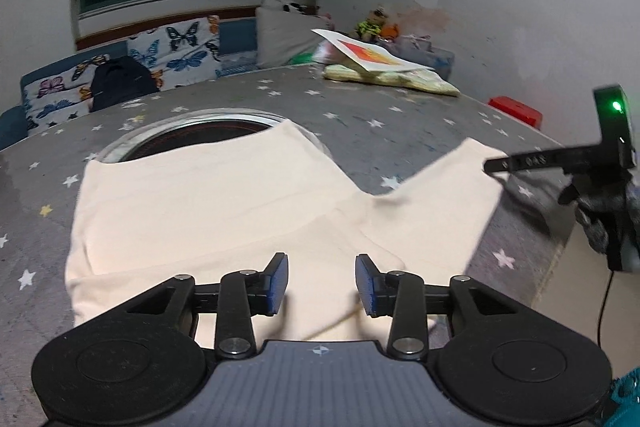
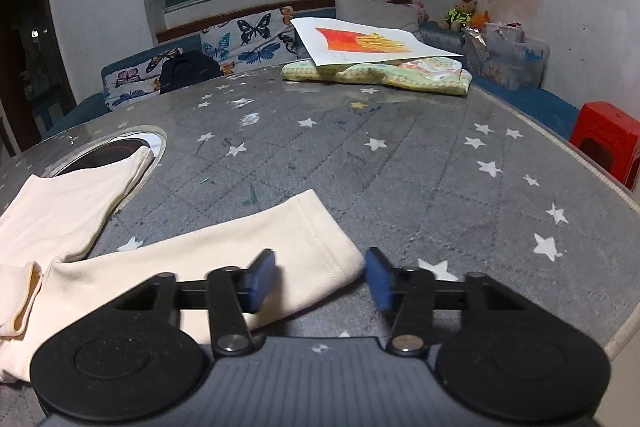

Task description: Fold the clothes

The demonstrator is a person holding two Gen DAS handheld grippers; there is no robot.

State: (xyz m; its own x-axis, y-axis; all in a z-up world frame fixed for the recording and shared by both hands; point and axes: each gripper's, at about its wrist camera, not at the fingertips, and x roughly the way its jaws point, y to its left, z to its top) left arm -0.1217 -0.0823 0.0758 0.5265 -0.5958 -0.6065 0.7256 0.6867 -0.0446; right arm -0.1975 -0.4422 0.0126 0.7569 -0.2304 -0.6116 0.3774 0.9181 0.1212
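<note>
— Grey star-printed counter (image 2: 400, 163); where lay the cream cotton trousers (image 1: 208, 203)?

— Spread flat there, legs forked. Left tongs (image 1: 321, 283) hovered parted above the cloth, gripping nothing; right tongs (image 2: 320, 277) stood apart astride one leg's hem, pads not pressing.

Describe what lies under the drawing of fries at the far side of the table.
The drawing rests on a folded yellow-green patterned cloth on the table. Whatever the cloth holds beneath the paper is covered.

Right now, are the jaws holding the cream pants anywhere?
No, nothing is held. The left gripper is open over the cream pants. The right gripper is open around a leg hem, not pinching it.
</note>
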